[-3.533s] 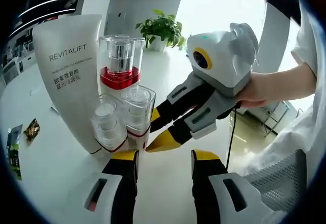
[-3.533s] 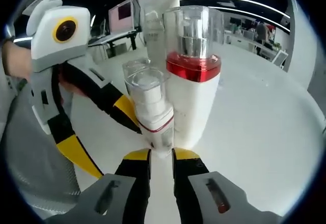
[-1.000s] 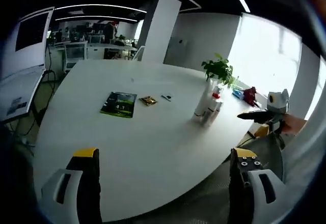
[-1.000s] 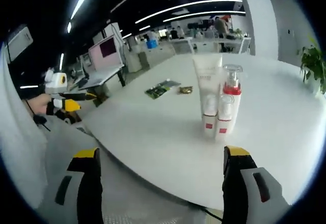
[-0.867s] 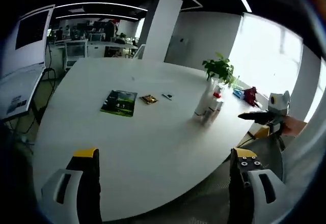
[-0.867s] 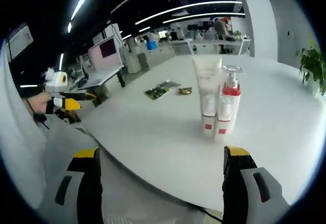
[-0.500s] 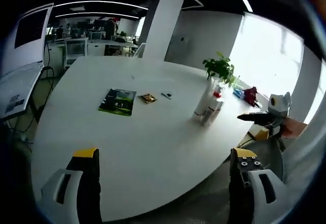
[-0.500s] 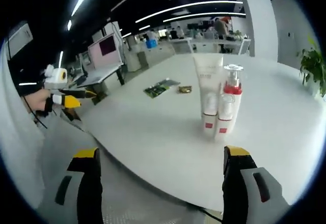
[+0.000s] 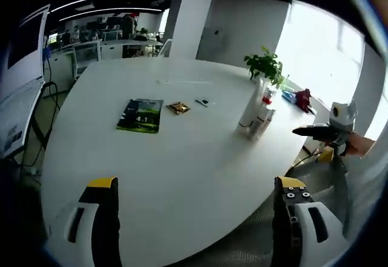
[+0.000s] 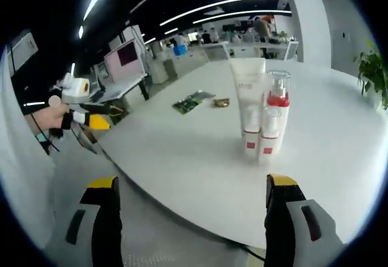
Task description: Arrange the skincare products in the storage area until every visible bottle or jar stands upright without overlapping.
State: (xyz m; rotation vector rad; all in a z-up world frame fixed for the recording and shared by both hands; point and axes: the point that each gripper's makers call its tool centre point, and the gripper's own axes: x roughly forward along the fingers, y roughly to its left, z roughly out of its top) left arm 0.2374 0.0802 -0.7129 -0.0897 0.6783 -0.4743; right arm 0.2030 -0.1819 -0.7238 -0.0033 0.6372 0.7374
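Four skincare products stand upright in a tight cluster (image 9: 257,114) on the white round table (image 9: 182,158). The cluster holds a tall white tube (image 10: 247,88), a pump bottle with a red band (image 10: 277,112) and two small clear-capped bottles (image 10: 252,135) in front. My left gripper (image 9: 195,183) is open and empty, well back from the table edge. My right gripper (image 10: 191,181) is also open and empty, off the table's other side. The right gripper (image 9: 327,132) shows beyond the cluster in the left gripper view. In the right gripper view, a hand holds the left gripper (image 10: 82,114) far to the left.
A green booklet (image 9: 140,114), a small gold packet (image 9: 179,107) and a tiny dark item (image 9: 202,102) lie on the table. A potted plant (image 9: 265,68) and a red object (image 9: 303,100) sit behind the cluster. Desks and monitors fill the room behind.
Since 3.5 s ago both grippers have drawn far back from the bottles and opened wide. Over the last second only the views drift slightly; the products stay put.
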